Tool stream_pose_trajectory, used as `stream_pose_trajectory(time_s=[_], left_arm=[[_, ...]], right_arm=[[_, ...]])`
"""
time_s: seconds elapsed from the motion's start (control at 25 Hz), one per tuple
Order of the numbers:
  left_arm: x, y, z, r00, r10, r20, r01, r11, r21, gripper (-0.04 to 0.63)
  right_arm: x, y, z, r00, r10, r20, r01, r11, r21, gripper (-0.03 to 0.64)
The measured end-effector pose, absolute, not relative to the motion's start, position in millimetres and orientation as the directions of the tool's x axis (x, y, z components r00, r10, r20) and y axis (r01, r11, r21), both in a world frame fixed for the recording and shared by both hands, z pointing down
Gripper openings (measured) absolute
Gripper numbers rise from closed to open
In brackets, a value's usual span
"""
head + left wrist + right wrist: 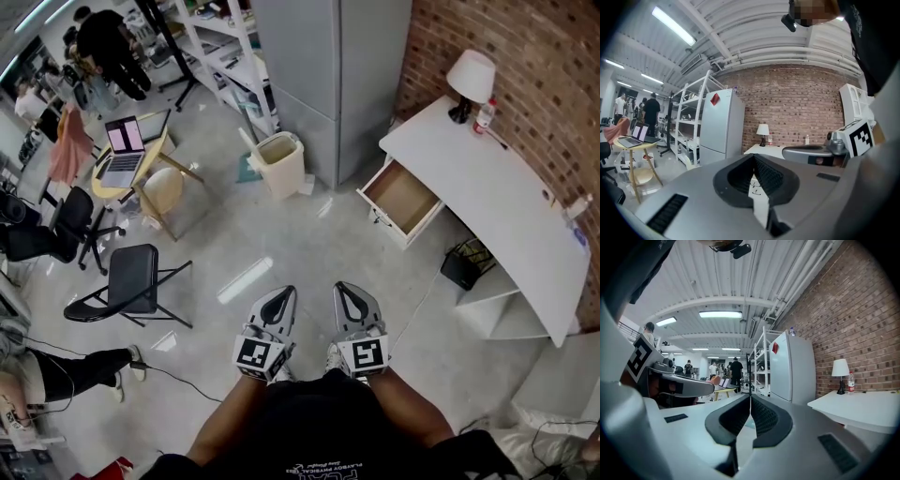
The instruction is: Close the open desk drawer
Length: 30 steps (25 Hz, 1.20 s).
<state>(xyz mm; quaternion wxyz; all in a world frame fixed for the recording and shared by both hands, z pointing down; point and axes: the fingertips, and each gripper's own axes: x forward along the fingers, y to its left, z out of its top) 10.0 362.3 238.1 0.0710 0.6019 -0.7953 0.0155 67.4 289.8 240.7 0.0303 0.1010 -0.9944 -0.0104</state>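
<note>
The white desk point(506, 202) stands along the brick wall at the right, its wooden-bottomed drawer point(403, 199) pulled out toward the open floor. A lamp point(469, 80) and a bottle point(485, 114) sit at the desk's far end. My left gripper point(283, 294) and right gripper point(346, 290) are held side by side over the floor, well short of the drawer, both shut and empty. In the left gripper view the shut jaws point(753, 157) point toward the desk point(764, 150) and lamp point(763, 130). In the right gripper view the jaws point(750, 398) are shut, with the desk point(855, 408) to the right.
A tall grey cabinet point(328, 75) stands left of the desk, with a beige bin point(279, 161) beside it. A black basket point(467, 263) sits under the desk. A black folding chair point(131, 281), a round table with a laptop point(122, 155) and people stand at the left.
</note>
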Motion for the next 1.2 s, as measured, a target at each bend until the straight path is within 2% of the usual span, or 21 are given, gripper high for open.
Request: stream_pose_trajectory(time_s=[0.6, 1.2], left_arm=[[0, 302, 235, -0.208, -0.97, 0.122, -0.975, 0.216, 0.052, 0.008], [-100, 237, 252, -0.04, -0.989, 0.144, -0.996, 0.05, 0.068, 0.008]], right_arm=[[67, 235, 241, -0.963, -0.266, 0.044, -0.265, 0.964, 0.021, 0.029], [-24, 181, 253, -0.902, -0.413, 0.125, -0.414, 0.91, 0.022, 0.029]])
